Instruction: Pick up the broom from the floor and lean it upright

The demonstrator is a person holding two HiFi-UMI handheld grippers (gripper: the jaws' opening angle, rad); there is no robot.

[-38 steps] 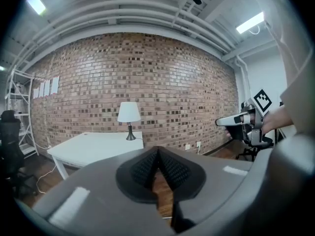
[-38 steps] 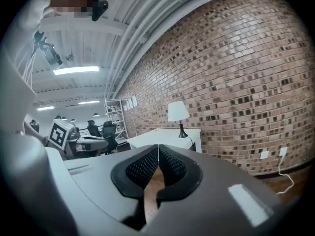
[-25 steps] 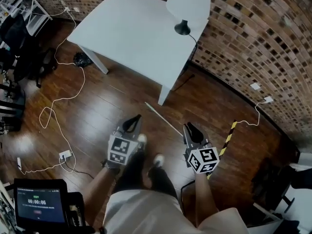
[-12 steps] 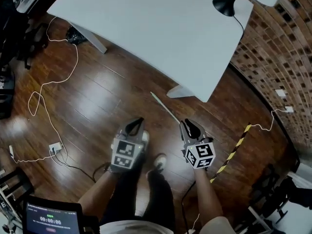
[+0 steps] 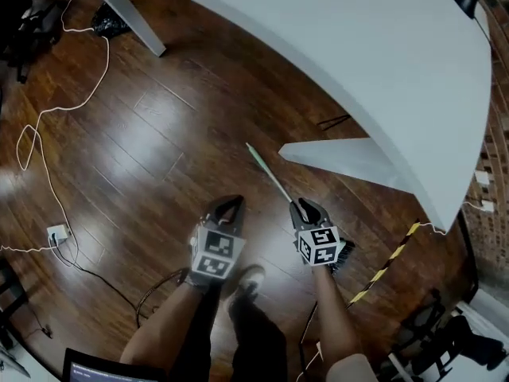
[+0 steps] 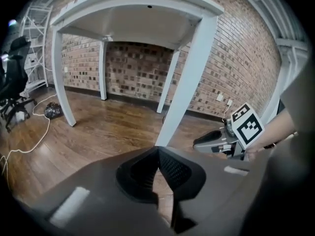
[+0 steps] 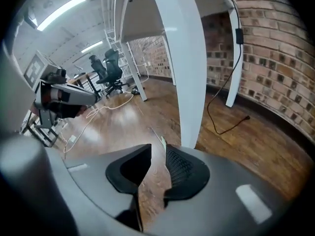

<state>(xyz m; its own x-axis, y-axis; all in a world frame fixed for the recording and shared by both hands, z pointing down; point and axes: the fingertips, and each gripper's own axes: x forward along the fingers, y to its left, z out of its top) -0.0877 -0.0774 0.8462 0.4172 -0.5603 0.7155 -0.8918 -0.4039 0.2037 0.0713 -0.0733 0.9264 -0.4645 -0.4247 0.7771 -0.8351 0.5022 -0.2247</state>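
The broom [image 5: 270, 175] is seen lying flat on the wood floor [image 5: 143, 134], its thin handle running from near a white table leg [image 5: 342, 156] toward the right gripper [image 5: 308, 208]. That gripper's fingers [image 7: 184, 168] are parted, having just been opening, and only floor is framed between them (the handle's end shows just beyond the tips, ungripped). The left gripper [image 5: 227, 206] is held beside it above the floor, its fingers [image 6: 174, 168] closed tip to tip on nothing.
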